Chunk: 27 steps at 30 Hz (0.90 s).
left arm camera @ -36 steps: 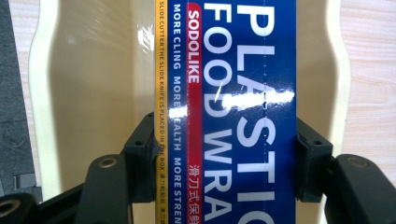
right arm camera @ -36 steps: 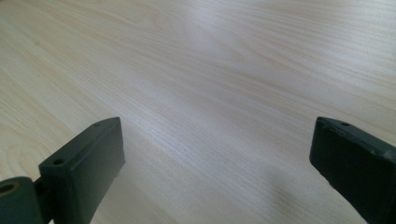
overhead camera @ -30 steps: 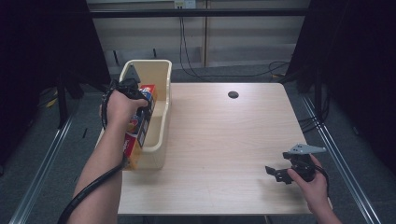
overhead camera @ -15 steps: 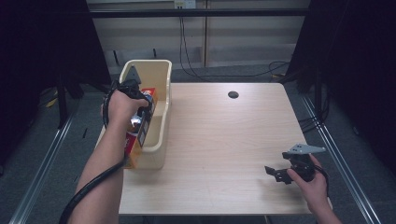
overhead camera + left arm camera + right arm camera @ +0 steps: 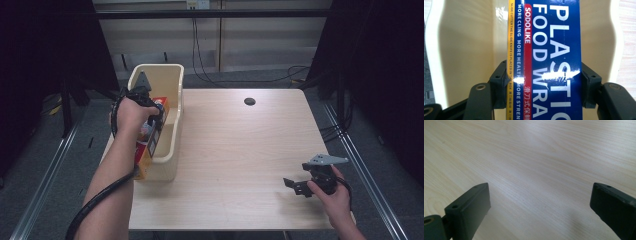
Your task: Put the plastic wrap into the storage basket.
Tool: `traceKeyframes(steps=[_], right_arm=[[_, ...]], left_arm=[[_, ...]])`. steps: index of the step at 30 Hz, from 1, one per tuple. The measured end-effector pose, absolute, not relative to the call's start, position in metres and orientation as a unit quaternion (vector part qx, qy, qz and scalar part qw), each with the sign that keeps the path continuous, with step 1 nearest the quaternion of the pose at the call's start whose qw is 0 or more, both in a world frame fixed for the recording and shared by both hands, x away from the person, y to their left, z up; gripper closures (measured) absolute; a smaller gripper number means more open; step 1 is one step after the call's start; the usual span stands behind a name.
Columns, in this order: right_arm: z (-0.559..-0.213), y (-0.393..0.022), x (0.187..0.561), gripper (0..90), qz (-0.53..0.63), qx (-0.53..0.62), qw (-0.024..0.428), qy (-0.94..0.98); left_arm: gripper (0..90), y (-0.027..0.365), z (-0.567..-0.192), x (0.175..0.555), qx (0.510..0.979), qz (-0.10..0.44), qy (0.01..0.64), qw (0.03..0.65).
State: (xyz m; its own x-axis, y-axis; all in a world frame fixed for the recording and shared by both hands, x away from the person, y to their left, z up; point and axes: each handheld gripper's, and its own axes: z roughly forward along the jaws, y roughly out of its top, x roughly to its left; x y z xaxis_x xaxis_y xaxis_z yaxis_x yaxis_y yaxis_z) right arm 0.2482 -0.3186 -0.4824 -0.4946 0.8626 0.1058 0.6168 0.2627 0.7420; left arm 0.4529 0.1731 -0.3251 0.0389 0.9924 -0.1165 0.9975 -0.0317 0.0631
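Little has moved since the earlier frames: the left hand has eased the box slightly lower into the bin, and the right hand has stayed where it was.

Nearest, at about 4 o'clock on the table (image 5: pixel 240 150), the right gripper (image 5: pixel 296 186) rests low over bare wood with its jaws spread wide and nothing between them; the right gripper view confirms the gap, with woodgrain running between the two black jaws. It sits well apart from everything else.

Farther off, at about 9 o'clock along the table's left edge, the left gripper (image 5: pixel 541 82) is clamped on the food wrap box (image 5: pixel 549 50), one jaw pressed on each long face. The box is long and narrow, glossy blue with large white lettering, a red stripe and a yellow edge strip. Its long axis runs from 6 toward 12 o'clock, in line with the bin's own length, and it lies straight ahead of the gripper, extending away past the jaws. In the high view the near end of the box (image 5: pixel 150 145) seems to ride at or over the near end of the cream bin (image 5: pixel 172 135), while the far end dips inside between the walls.

My judgement: the left hand is plainly the one in play, and the coming move turns on keeping the box parallel to the bin's side walls so it settles flat inside.
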Motion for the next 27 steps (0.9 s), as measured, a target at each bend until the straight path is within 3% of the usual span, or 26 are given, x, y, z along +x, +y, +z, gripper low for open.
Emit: traceKeyframes(steps=[27], right_arm=[[-0.482,-0.32,0.249,2.5,0.377,0.477,0.163,0.777]], left_arm=[[39.5,0.176,-0.339,0.46,0.712,-0.048,0.7,0.043]])
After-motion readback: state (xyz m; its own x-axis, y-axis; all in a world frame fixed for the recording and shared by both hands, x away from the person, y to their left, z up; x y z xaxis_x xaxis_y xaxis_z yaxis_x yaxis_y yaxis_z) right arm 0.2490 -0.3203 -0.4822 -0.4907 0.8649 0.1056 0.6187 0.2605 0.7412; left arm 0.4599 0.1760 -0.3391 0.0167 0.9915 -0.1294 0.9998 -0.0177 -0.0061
